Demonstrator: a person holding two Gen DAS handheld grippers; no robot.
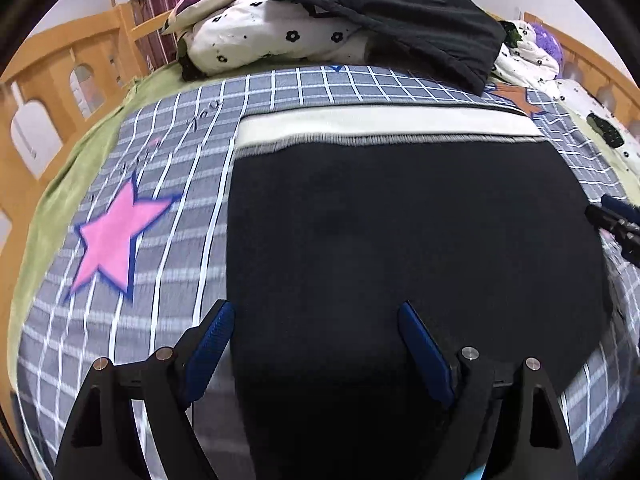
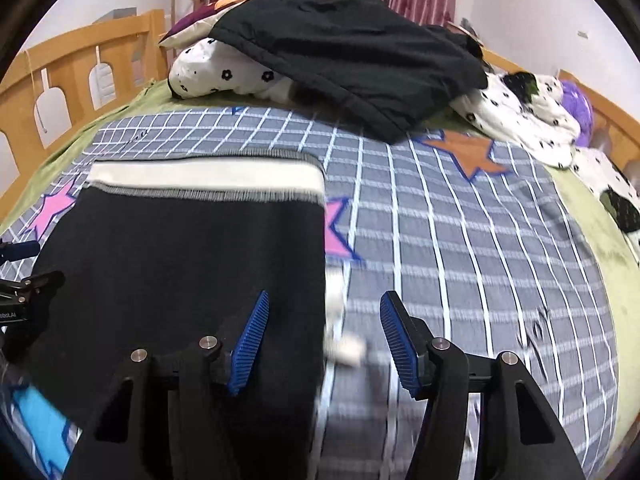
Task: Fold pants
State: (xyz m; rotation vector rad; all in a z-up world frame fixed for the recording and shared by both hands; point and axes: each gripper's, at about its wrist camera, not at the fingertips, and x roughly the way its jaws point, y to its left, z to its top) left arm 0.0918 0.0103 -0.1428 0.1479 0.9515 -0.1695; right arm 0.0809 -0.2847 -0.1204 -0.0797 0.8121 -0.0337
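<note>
Black pants with a cream waistband lie flat on the checked bedspread, waistband at the far end. My left gripper is open and empty, straddling the pants' left edge. In the right wrist view the pants fill the left half. My right gripper is open and empty, straddling the pants' right edge, where a small cream tag sticks out. The right gripper's tip shows at the left wrist view's right edge.
A pile of flowered bedding and a black garment sits at the far end of the bed. Wooden bed rails run along both sides. A pink star and an orange star are printed on the spread.
</note>
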